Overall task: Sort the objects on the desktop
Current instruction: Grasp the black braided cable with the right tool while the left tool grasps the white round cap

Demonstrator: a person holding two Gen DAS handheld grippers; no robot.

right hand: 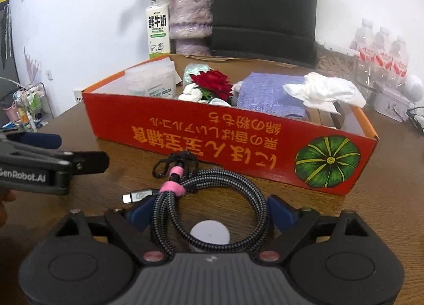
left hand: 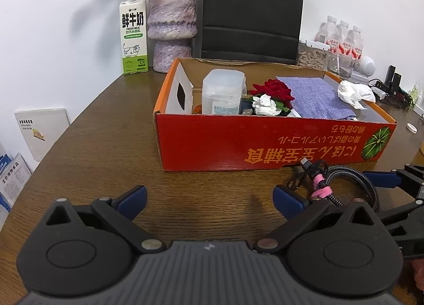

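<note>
Desktop objects are mostly sorted already, by my reading: the red box (left hand: 265, 143) at the middle of the desk (left hand: 111, 151) holds a clear container (left hand: 222, 92), a red flower (left hand: 275, 90), a purple cloth (left hand: 315, 98) and crumpled tissue (left hand: 355, 92). Left over is the braided cable (right hand: 212, 199), coiled on the desk just before the box's near wall. My right tongs (right hand: 209, 212) stand apart around the coil, not yet pinching it. My left tongs (left hand: 209, 199) are apart too, over bare desk. Lifting the cable in seems next.
</note>
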